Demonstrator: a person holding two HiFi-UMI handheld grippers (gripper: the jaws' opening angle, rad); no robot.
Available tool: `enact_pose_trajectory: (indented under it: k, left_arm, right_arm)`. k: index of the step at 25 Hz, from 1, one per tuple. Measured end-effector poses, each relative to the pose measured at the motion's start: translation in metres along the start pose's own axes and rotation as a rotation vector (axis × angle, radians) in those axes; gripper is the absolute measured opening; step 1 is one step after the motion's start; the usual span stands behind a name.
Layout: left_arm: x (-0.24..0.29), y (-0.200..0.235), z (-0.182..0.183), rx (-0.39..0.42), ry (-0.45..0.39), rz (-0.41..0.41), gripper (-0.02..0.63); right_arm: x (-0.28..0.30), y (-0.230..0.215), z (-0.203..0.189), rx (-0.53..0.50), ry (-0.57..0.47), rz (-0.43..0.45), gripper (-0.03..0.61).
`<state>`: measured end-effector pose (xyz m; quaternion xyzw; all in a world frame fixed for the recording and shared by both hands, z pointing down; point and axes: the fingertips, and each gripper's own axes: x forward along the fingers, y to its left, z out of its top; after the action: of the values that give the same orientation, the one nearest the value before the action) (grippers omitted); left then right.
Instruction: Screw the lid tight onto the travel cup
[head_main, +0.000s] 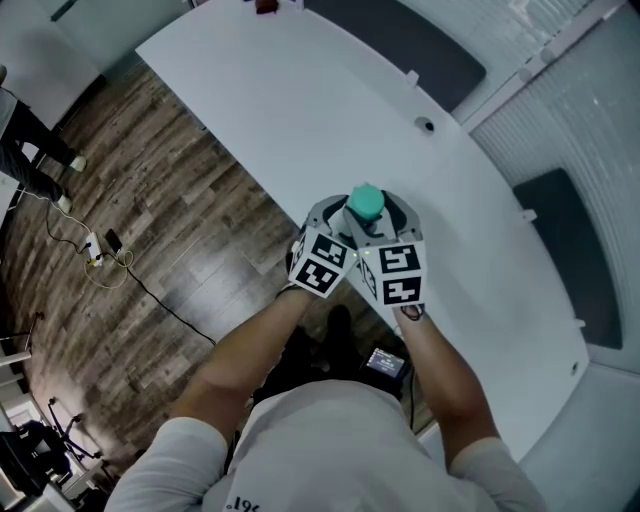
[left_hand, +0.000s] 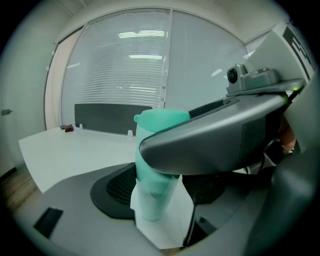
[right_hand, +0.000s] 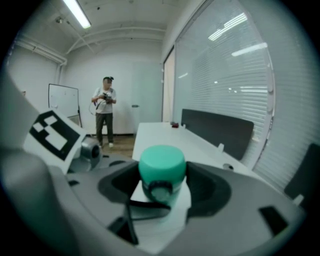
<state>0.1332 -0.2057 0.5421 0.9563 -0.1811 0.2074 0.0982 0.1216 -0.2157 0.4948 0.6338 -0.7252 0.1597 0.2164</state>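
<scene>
Both tools are in tight at the near edge of the white tabletop (head_main: 300, 110), nose to nose, and the teal travel cup (head_main: 365, 204) sits right between them.

Left tongs (left_hand: 159, 192) first: they're pinching the cup's pale lower body, with a dark pad on either side. From this side the cup stands close to upright, leaning just a touch. Right tongs (right_hand: 162, 186) now: they're clamped on the lid (right_hand: 161, 167), the solid teal cap on top, a pad hugging each flank.

So it's a split grip, body low on the left and lid high on the right. In the left gripper view the right tool's grey arm crosses directly over the cup's shoulder. Whether the base rests on the tabletop or hangs just off it, no view shows.

The cup's long axis runs vertically, straight up through the lid and between both pairs of pads. By my reading, the tightening is a turn of the right tongs about that line while the left ones lock the body. The lid looks seated square, though how far down its thread it sits can't be read from here.

Watch the room for that twist. From the head view the two marker cubes (head_main: 322, 262) (head_main: 400, 275) are almost touching, so a big wrist roll could knock them together.

A person (right_hand: 104, 112) stands at the far end of the room, well apart from all this.
</scene>
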Motion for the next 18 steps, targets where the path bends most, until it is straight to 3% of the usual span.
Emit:
enact_pose_trajectory:
  k: [4, 11, 15, 18]
  left_arm:
    - [-0.002, -0.002, -0.001, 0.034, 0.004, -0.092, 0.305]
    - [-0.002, -0.005, 0.000, 0.215, 0.064, -0.312, 0.314]
    - [-0.002, -0.007, 0.000, 0.263, 0.087, -0.382, 0.319]
    - [0.000, -0.007, 0.001, 0.249, 0.082, -0.394, 0.319]
  right_arm:
    - [-0.001, 0.002, 0.004, -0.020, -0.022, 0.054, 0.304]
    - [0.000, 0.013, 0.005, -0.130, -0.018, 0.289, 0.305]
    - [0.000, 0.017, 0.007, -0.167, -0.018, 0.374, 0.304]
    - [0.000, 0.016, 0.007, -0.156, -0.026, 0.379, 0.304]
